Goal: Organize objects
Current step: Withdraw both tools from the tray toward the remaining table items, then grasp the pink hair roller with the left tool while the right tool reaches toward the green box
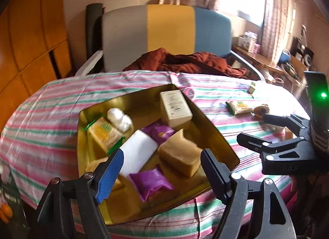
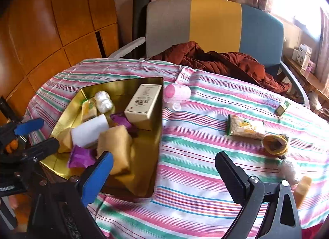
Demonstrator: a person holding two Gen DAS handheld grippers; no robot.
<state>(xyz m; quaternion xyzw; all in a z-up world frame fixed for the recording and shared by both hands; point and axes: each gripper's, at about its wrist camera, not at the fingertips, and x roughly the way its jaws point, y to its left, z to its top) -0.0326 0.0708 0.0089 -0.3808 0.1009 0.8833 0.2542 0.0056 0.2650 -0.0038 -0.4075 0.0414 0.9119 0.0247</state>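
Nearest in each wrist view are the tools themselves. The left tool [image 1: 162, 167] stands with its jaws wide apart and nothing between them, hovering over the near end of the gold tin [image 1: 218, 134]. The right tool [image 2: 164, 169] is likewise spread open and empty, over bare striped cloth just right of the tin.

The tin is the landmark: it lies on the bench [image 2: 195, 177], toward its left side, and already holds a purple snack packet [image 1: 150, 181], a tan sponge block [image 1: 181, 154], a white foam block [image 1: 137, 152], a yellow-green packet [image 1: 104, 134], a clear-wrapped white bundle [image 1: 120, 119] and, at its far end, a cream carton [image 1: 175, 106].

Still outside the tin, to its right: a tan block [image 2: 303, 189] at the near edge, a crinkled clear wrapper [image 2: 290, 169], a yellow knitted piece [image 2: 275, 143], a green-edged snack packet [image 2: 245, 127] and a small green-and-white box [image 2: 283, 106] farthest out. A pink-capped roll [image 2: 177, 93] lies just beyond the tin's far right corner.

The loose things look light. The knitted piece is soft and will fold, so pinch its middle. The snack packet is slick and probably crushable; take it across its short width, gently. The small box looks stiff; grip its flat faces. The roll may wander off, so close across its barrel.
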